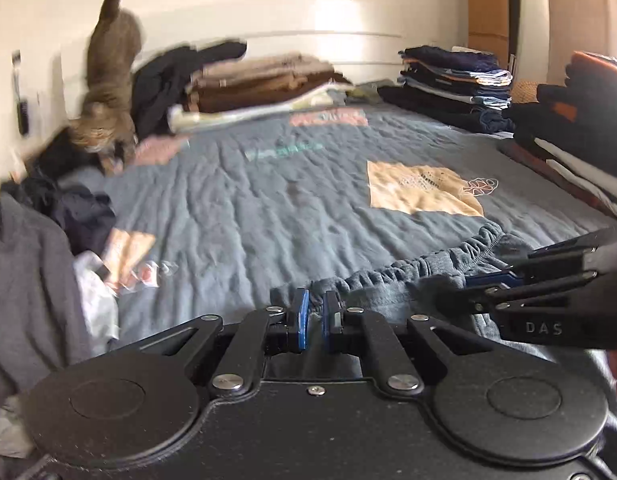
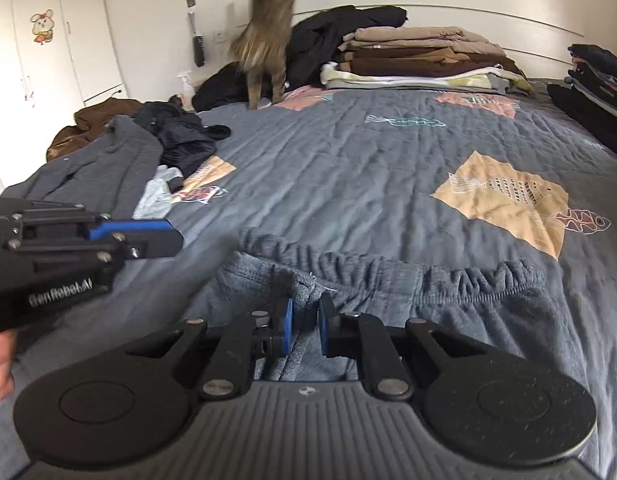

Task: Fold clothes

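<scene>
Grey-blue fleece trousers (image 2: pixel 448 312) lie on the bed quilt (image 2: pixel 348 168), their elastic waistband (image 2: pixel 388 268) toward the bed's middle; they also show in the left wrist view (image 1: pixel 408 280). My left gripper (image 1: pixel 315 312) is shut on the waistband's left end, fabric pinched between its blue pads. It appears from the side in the right wrist view (image 2: pixel 148 236). My right gripper (image 2: pixel 304 316) is shut on the trousers just below the waistband. It shows from the side in the left wrist view (image 1: pixel 492 280).
A tabby cat (image 2: pixel 264 40) jumps near the headboard. Loose clothes (image 2: pixel 120 148) are heaped on the bed's left. Folded beige and brown stacks (image 2: pixel 420 56) sit at the head, dark folded stacks (image 1: pixel 456 80) along the right edge.
</scene>
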A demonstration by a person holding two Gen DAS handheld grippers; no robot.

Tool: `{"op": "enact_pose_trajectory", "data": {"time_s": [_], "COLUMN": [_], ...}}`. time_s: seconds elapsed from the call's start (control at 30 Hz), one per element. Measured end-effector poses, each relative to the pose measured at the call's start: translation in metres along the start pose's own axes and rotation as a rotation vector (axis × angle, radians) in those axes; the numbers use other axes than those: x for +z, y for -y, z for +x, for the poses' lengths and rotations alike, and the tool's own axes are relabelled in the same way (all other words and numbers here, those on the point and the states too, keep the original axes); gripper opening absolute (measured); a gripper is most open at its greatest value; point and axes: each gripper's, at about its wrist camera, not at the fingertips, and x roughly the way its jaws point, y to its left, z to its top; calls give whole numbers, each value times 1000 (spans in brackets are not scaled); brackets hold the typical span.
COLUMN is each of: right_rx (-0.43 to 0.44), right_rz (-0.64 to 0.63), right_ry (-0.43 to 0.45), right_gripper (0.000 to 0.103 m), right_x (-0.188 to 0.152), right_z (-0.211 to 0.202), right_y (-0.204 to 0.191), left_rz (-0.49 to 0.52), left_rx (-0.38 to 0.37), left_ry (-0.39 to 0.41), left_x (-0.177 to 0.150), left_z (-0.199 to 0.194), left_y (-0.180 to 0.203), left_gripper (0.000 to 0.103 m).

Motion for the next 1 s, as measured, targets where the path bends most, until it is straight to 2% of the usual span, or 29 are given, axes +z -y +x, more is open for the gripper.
{"op": "enact_pose_trajectory", "data": {"time_s": [0.1,0.17,0.23,0.4,0.47,0.5,0.73,0.83,0.93,0.97,1.0], "right_rx": [1,7,14,23,26,29,53,55,26,18,9], "right_rz": [-9,-19,-15,-26,-32,-33,-36,-32,-56,-51,-47], "right_ry": [2,0,7,10,14,18,72,105,90,79,68], "right_gripper": [13,13,13,13,13,13,13,13,13,13,13], "right_x": [-2,-5,-6,-5,-4,-4,1,10,19,20,21], "right_z": [13,18,18,21,21,21,16,16,30,36,43], "right_y": [2,1,2,2,2,2,1,1,0,2,4], "left_rz": [-48,-15,25,-15,-23,-27,-50,-11,8,15,29], "left_rx": [-103,-98,-62,-121,-144,-155,-120,-87,-60,-52,-36], "left_ry": [-48,-94,-111,-105,-105,-105,18,9,-19,-38,-55], "left_x": [-6,-14,-21,-23,-24,-24,-12,-3,1,0,-2], "left_z": [9,18,25,34,35,35,19,34,52,58,60], "left_y": [-5,-1,5,7,9,9,-1,1,2,2,3], "left_gripper": [9,13,27,27,13,10,8,8,9,10,15]}}
